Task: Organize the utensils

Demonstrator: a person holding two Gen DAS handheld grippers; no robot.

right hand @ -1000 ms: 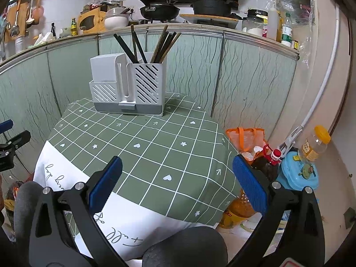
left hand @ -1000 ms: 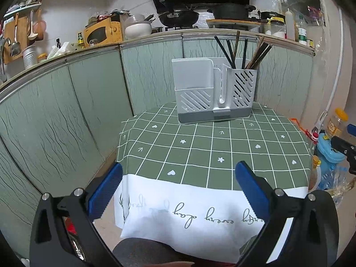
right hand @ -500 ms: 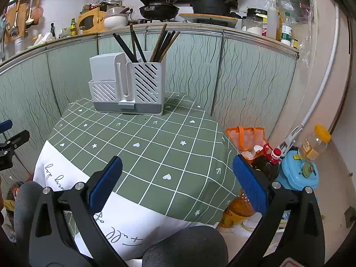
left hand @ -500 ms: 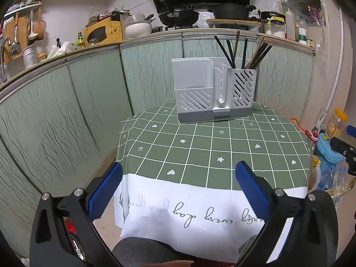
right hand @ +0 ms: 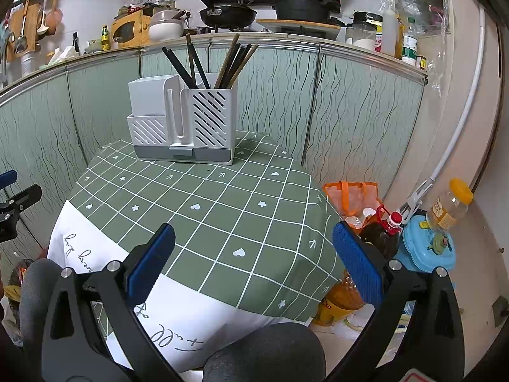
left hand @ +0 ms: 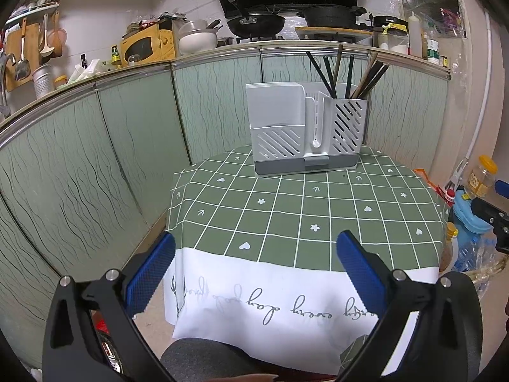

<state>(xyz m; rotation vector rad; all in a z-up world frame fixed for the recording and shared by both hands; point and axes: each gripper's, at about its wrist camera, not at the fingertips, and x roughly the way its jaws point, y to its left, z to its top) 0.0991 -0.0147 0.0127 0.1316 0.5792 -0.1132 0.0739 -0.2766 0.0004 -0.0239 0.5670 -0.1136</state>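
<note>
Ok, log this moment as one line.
left gripper: open, empty | right gripper: open, empty | chopsticks: in holder | table

The green checked tablecloth [left hand: 305, 213] lies bare across the centre of both views, so the whole near and middle stretch of the table is open for a gripper to pass. The only thing standing on it is the white utensil holder [left hand: 307, 133] at the far edge, upper centre of the frame, its right compartment filled with upright chopsticks [left hand: 346, 70] that fan out above the rim. Green wavy cabinet panels [left hand: 127, 133] rise just behind and to the left. In the right wrist view, lower right, bottles and an orange bag [right hand: 351, 195] crowd the floor beside the table.
</note>
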